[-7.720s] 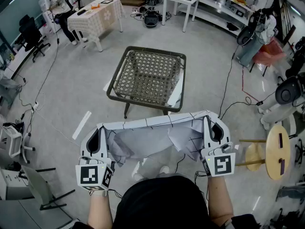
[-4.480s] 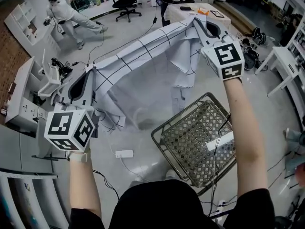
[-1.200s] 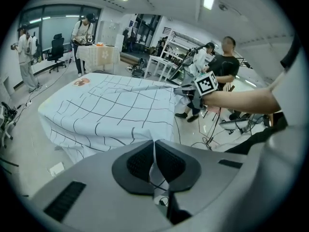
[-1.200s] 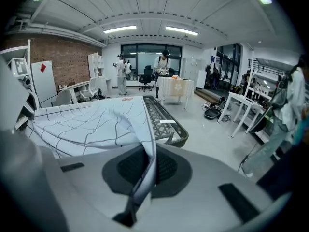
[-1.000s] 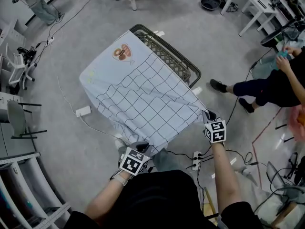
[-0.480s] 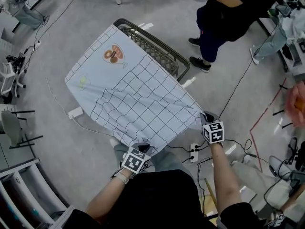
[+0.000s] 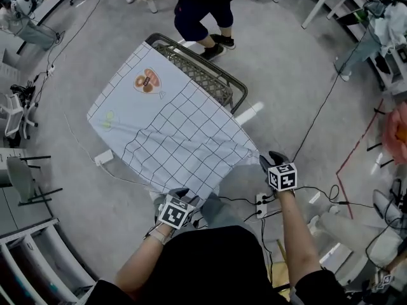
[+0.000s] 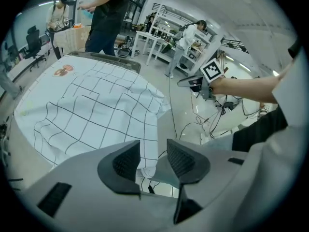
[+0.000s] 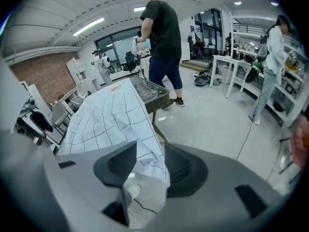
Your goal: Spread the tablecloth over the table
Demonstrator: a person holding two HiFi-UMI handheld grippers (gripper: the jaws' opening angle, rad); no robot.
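— Blue-white checked fabric tablecloth point(image 7: 172, 132) lies over the dark woven-top, metal-framed table point(image 7: 213, 84) in the head view. Which step is that?
— The release, by the look of it. The left gripper point(image 7: 180, 197) and right gripper point(image 7: 269, 160) sit at the 2 near corners, low beside the hanging hem. 1 far strip of the table's rim is bare, so the cloth seems to sit off-centre, toward the wearer.
— And the left gripper view?
— Its jaws have just been opening and stand apart. The cloth's corner hangs in the gap with no pad pressing it. Below are bare floor and loose cables point(image 8: 193, 124), so there is room to draw back.
— The right gripper view?
— Much alike: jaws just opened and spread, a crumpled corner lying loose between them, not pinched. A standing person in dark clothes point(image 9: 163, 37) is just beside the table's far end.
— Next move?
— Probably backing both grippers clear without snagging the hem, then perhaps a regrip to shift the cloth toward the bare rim. The near side is free; the far side is crowded by that bystander.
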